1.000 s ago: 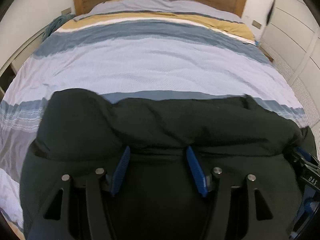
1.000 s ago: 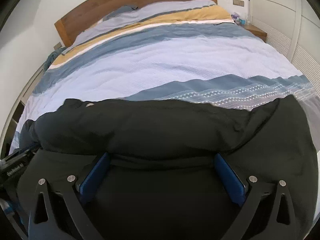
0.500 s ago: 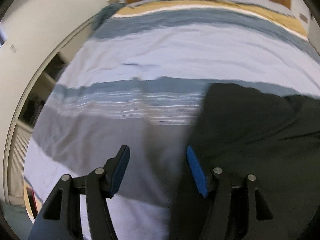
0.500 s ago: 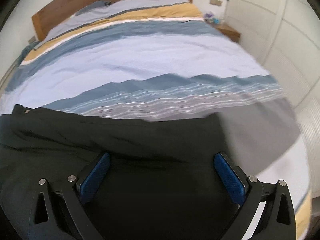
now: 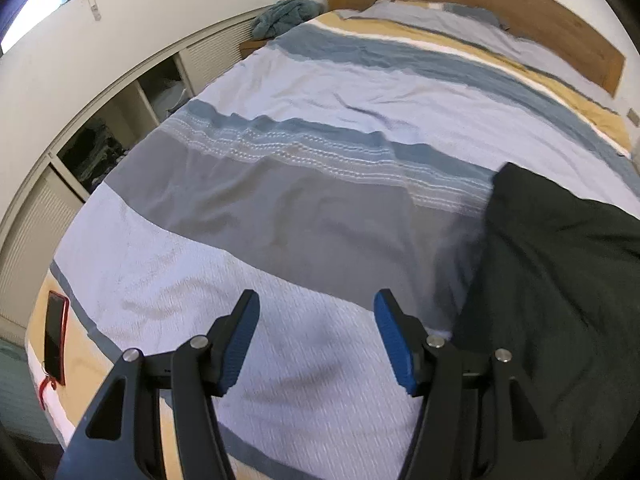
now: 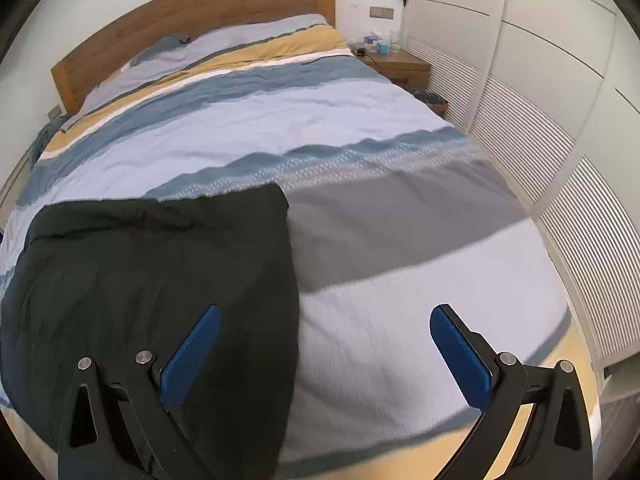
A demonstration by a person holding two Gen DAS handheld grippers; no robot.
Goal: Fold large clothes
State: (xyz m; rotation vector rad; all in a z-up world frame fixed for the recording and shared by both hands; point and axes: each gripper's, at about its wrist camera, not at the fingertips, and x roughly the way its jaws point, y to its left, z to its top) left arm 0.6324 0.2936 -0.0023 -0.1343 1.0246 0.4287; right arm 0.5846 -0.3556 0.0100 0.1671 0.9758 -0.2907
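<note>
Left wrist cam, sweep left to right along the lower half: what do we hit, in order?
Red phone at the bed's edge → left finger pad → right finger pad → dark garment. Left gripper is open over the bare bedspread.

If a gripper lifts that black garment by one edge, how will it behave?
The black garment would likely droop: it lies soft and creased on the bedspread. Its puffy bulk suggests some weight. It probably drags rather than slides.

Both wrist views look steeply down from close above the foot of the striped bed [image 5: 304, 208] toward its headboard [image 6: 192, 12]; the left faces its left side, the right its right side; both share the dark garment [image 6: 160, 264] between them.
</note>
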